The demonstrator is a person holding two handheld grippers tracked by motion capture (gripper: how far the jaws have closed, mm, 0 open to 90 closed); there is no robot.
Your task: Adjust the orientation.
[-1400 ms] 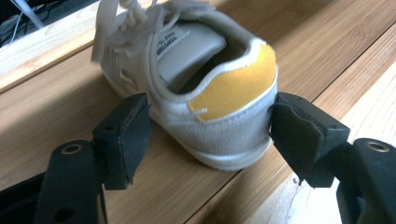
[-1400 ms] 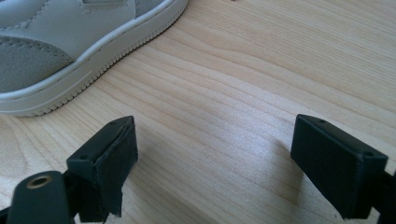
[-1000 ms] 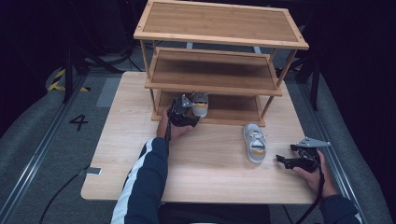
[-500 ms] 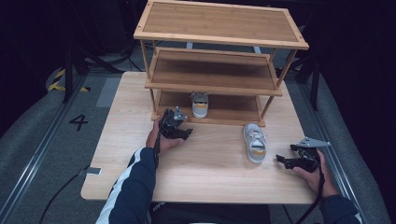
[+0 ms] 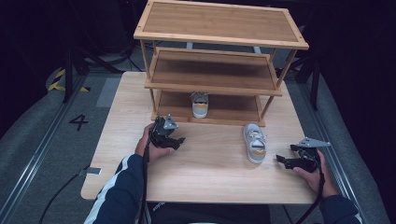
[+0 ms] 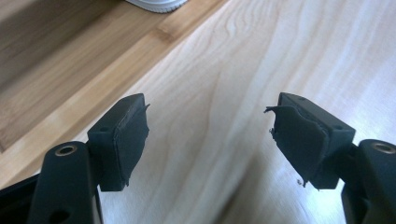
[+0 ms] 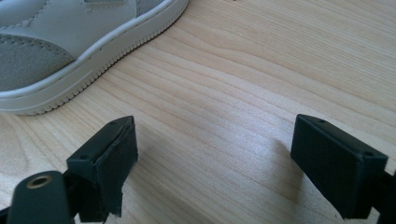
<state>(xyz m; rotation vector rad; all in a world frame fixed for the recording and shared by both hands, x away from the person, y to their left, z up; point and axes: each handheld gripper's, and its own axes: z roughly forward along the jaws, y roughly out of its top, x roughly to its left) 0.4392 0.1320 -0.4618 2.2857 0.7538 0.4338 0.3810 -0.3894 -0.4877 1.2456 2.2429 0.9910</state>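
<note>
Your left claw (image 5: 175, 138) gapes empty, one shoe (image 5: 200, 103) beyond it on the rack (image 5: 212, 119). Your right claw (image 5: 281, 161) is apart too, the other shoe (image 5: 254, 142) just beside its tips.

A dark "4" (image 5: 78, 122) stands on the grey floor mat, left of the table and well to the left of the left gripper (image 5: 175, 138). White lettering (image 5: 158, 204) shows on the person's dark clothing below that gripper, possibly a brand name, too small to read.
</note>
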